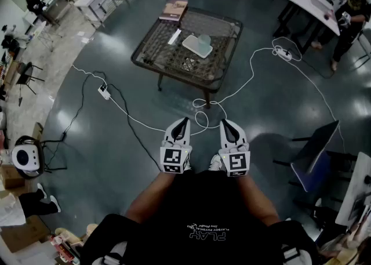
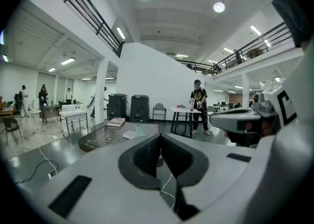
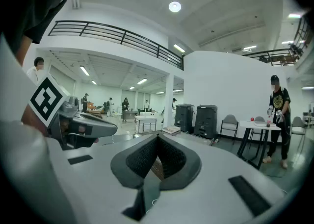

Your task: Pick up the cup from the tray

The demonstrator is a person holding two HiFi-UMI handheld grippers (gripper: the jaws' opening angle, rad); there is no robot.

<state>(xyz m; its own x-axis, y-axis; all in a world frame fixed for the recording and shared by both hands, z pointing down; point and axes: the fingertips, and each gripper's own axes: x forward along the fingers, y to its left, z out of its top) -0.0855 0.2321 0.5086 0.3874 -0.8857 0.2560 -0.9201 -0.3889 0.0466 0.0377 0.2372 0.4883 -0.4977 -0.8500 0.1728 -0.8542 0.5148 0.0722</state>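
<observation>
Both grippers are empty with the jaws pressed together: left gripper (image 1: 185, 121) and right gripper (image 1: 224, 122) are held low, close to the person's body. The gripper views confirm it, pads meeting with nothing between them.

The cup (image 1: 204, 41) stands upright on the tray (image 1: 190, 43), on the low table (image 1: 215, 26), well apart from both grippers. No approach has begun, by the look of it.

Risks from here:
- A white cable (image 1: 202, 116) loops on the floor between the person and the table (a dark one runs to the left too). A foot could catch it on the walk in and jolt the approach.
- If the jaws arrive closed, they will likely knock the cup over rather than straddle it. Open them first.
- The cup looks light and the tray loose, so an off-centre squeeze probably skates both across the tabletop.
</observation>
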